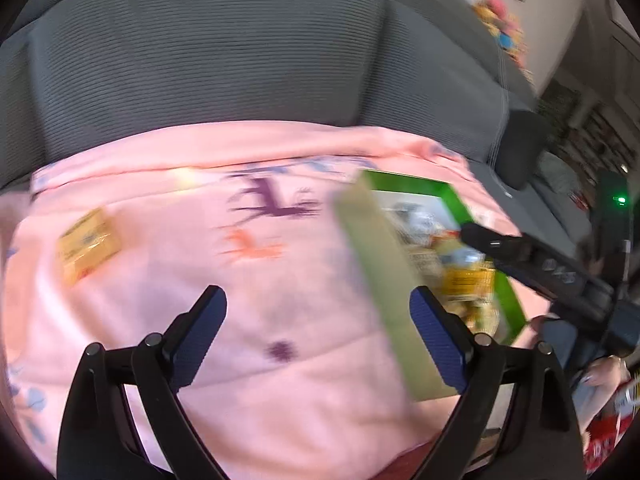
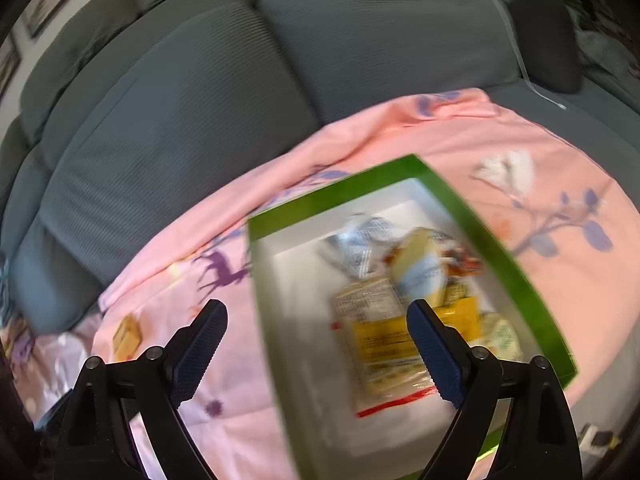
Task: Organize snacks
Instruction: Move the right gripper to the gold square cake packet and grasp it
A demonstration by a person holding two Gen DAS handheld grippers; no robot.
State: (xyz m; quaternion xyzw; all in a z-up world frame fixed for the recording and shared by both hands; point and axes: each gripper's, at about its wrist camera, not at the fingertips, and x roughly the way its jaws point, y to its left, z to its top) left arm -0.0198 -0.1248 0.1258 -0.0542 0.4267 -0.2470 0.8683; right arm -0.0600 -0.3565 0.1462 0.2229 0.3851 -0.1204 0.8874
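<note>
Both frames blurred. Green-rimmed box (image 2: 480,224) sits on a pink printed blanket (image 2: 540,152) spread over a grey sofa (image 2: 200,92); box is the landmark here. Inside the box: a heap of snack packets (image 2: 396,312) (yellow one with a red edge at the near side, a pale blue-and-white one further in, others too smeared to name). One loose yellow snack packet (image 1: 86,242) lies on the blanket well apart from the box, off to its left; the same packet (image 2: 127,336) shows small in the right wrist view.

Left gripper (image 1: 318,336) hangs over bare blanket just left of the box, fingers (image 1: 196,340) spread wide, nothing between them. Its right finger overlaps the box's near wall (image 1: 380,280) in the picture; contact cannot be told.

Right gripper (image 2: 316,344) is above the box's near-left part, fingers (image 2: 436,352) wide apart, holding nothing; the left finger is over blanket outside the box, the right one over the packets. In the left wrist view the right gripper (image 1: 532,256) shows as a dark bar over the box's far right side.

Black cushion (image 2: 548,40) lies on the sofa beyond the box's right corner.
</note>
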